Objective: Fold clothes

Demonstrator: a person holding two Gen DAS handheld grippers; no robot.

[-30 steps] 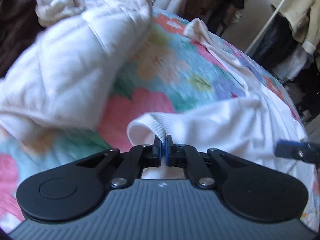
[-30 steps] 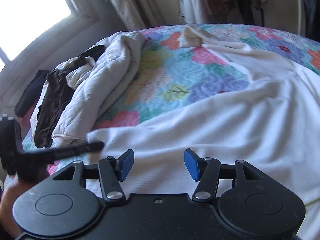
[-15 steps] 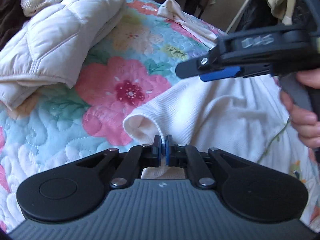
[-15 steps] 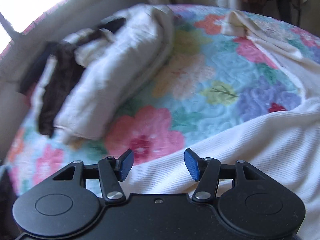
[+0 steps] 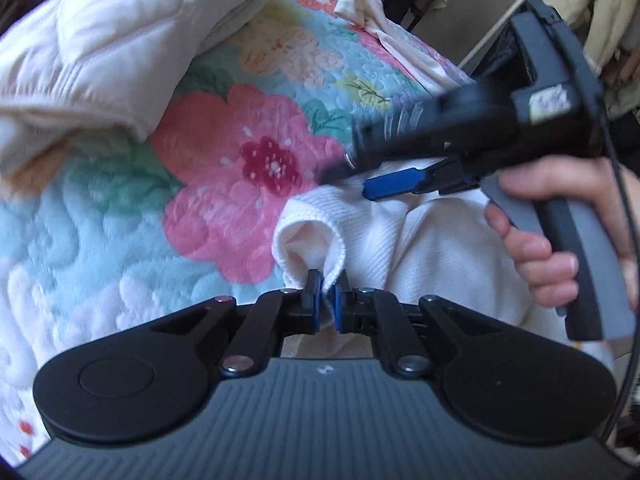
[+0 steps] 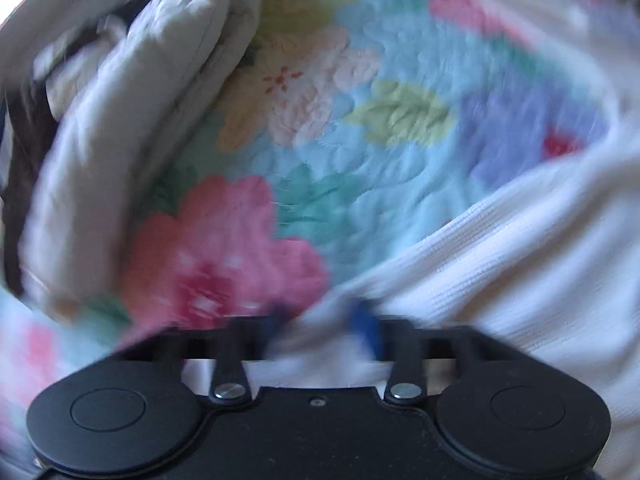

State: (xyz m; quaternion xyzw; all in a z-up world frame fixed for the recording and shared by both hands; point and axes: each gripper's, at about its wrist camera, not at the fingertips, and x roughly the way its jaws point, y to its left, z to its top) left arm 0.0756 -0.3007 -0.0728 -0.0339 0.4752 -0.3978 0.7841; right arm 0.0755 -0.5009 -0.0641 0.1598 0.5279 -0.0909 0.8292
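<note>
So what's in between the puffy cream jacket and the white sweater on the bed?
Only bare flowery quilt, with its big pink flower, separates the puffy cream jacket from the white sweater. The left wrist view shows it best.

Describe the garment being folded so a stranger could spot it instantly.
Start at the floral quilt covering the bed. On its near side lies a white ribbed knit top, its cuff pinched in the left tongs. Unlike the puffy cream quilted jacket beside it, it is thin and finely ribbed.
</note>
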